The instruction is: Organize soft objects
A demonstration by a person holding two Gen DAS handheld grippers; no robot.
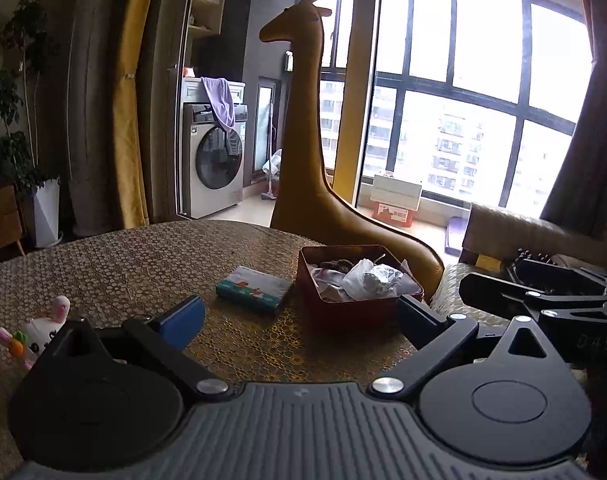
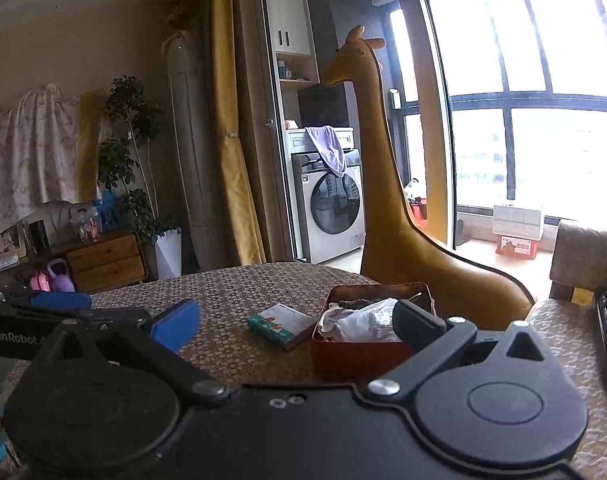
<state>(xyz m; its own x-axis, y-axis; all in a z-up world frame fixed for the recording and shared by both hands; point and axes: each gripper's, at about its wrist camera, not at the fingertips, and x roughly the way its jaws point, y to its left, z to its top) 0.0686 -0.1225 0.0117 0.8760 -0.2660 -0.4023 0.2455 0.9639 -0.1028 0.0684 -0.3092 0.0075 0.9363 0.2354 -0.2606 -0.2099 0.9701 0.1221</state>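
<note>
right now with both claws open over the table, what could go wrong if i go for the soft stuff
1. The small plush bunny lies at the table's near left edge, half hidden behind the left claw; a nudge could knock it off.
2. The red tin is heaped with crumpled soft items; adding more may spill them.
3. The tissue pack lies beside the tin and could get bumped.

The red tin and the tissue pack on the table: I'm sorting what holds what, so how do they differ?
The red tin is an open-topped box with crumpled white material and other items inside; the tissue pack is closed and holds nothing visible. The tin stands taller; the pack lies flat and low. The tin is plain red; the pack is teal with a printed picture. Both rest side by side on the patterned table.
</note>
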